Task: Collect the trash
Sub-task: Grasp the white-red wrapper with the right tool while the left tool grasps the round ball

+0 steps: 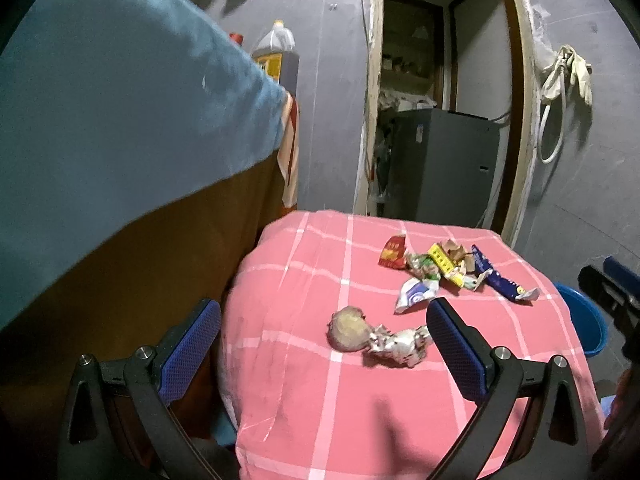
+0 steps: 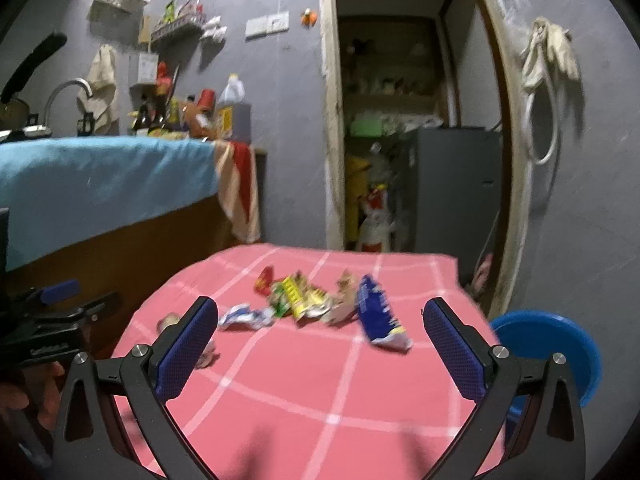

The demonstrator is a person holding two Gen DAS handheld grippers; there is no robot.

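Observation:
Trash lies on a pink checked cloth (image 1: 320,400) (image 2: 320,380). Closest in the left wrist view are a brownish crumpled lump (image 1: 349,329) and a silver crumpled wrapper (image 1: 400,345). Further back sit a white and blue wrapper (image 1: 416,294) (image 2: 244,316), a red packet (image 1: 394,254) (image 2: 265,280), a yellow and green wrapper (image 1: 442,262) (image 2: 296,294) and a blue wrapper (image 1: 500,280) (image 2: 378,314). My left gripper (image 1: 324,332) is open, low over the cloth's near left part. My right gripper (image 2: 320,328) is open too, short of the pile, empty.
A blue bin (image 1: 586,322) (image 2: 552,354) stands beside the table on the right. A counter under a blue towel (image 1: 120,100) (image 2: 100,176) rises to the left, with bottles (image 2: 234,112) on it. Behind is a doorway with a grey cabinet (image 1: 444,164).

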